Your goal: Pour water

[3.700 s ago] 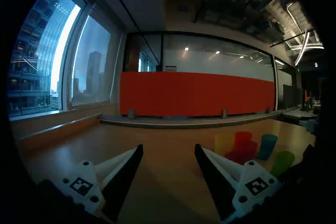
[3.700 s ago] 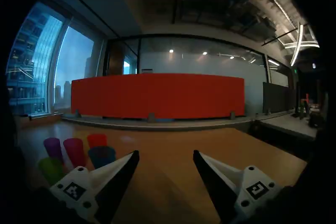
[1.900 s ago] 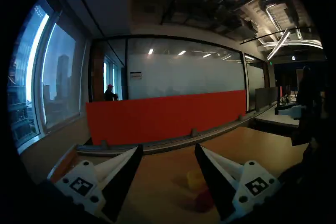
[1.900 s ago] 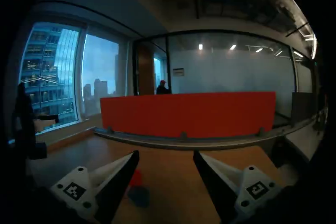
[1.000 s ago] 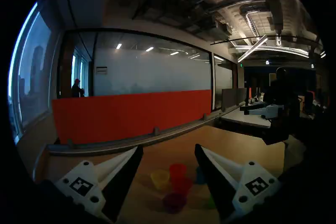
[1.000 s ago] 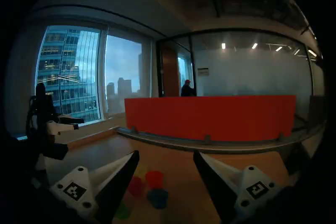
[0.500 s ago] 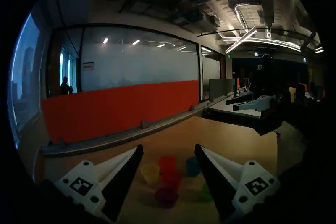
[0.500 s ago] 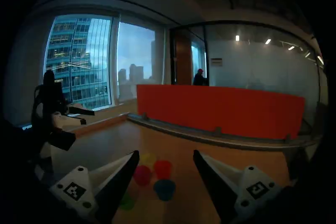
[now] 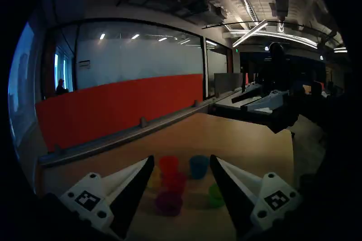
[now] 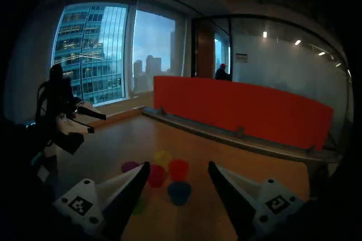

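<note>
Several small coloured cups stand clustered on the wooden table (image 9: pixel 253 146). In the left gripper view, an orange cup (image 9: pixel 169 164), a blue cup (image 9: pixel 199 166), a crimson cup (image 9: pixel 177 181), a purple cup (image 9: pixel 168 203) and a green cup (image 9: pixel 216 195) sit between the fingers of my left gripper (image 9: pixel 181 158), which is open and empty. My right gripper (image 10: pixel 178 164) is also open and empty above the yellow cup (image 10: pixel 162 157), red cup (image 10: pixel 178 168), blue cup (image 10: pixel 179 192) and purple cup (image 10: pixel 129 166). Whether the cups hold water cannot be told. Each gripper appears across the table in the other's view (image 9: pixel 267 103) (image 10: pixel 72 116).
An orange divider panel (image 9: pixel 117 105) (image 10: pixel 244 105) with a grey rail runs along the table's far edge. Tall windows (image 10: pixel 90 55) stand beyond the left gripper. More desks (image 9: pixel 235 98) lie past the table. A person stands far off behind the glass wall (image 10: pixel 221 73).
Both views have swung inward toward the cups and dipped lower; the cups now lie between the fingers in each view. Each gripper has come into the other's view. Both stayed open.
</note>
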Motion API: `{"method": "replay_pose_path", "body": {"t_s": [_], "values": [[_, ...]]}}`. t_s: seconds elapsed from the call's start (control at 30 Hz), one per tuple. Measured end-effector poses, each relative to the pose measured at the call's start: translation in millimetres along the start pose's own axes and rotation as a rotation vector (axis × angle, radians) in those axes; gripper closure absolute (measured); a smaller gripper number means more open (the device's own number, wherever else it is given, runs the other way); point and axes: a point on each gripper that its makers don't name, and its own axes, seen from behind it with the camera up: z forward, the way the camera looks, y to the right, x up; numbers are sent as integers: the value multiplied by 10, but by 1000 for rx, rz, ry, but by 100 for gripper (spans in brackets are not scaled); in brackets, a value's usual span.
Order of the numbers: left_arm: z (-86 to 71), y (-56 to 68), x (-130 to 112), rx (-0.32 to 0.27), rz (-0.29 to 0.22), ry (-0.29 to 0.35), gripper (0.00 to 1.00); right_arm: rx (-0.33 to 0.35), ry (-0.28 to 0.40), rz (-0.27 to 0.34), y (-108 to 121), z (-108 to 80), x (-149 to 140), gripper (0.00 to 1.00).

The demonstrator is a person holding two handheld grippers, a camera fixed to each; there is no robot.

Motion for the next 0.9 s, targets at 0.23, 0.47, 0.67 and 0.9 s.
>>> {"method": "replay_pose_path", "body": {"t_s": [0.23, 0.47, 0.67, 0.9], "values": [[75, 93, -254, -27, -2, -41, 9, 9, -43, -14, -5, 28, -178, 1], [139, 250, -442, -81, 15, -70, 9, 23, -76, -14, -11, 66, -303, 1], [190, 393, -599, -141, 28, -94, 9, 38, -103, -22, -27, 127, -417, 0], [272, 542, -765, -189, 76, -116, 9, 43, -126, -34, -15, 228, -511, 0]]}}
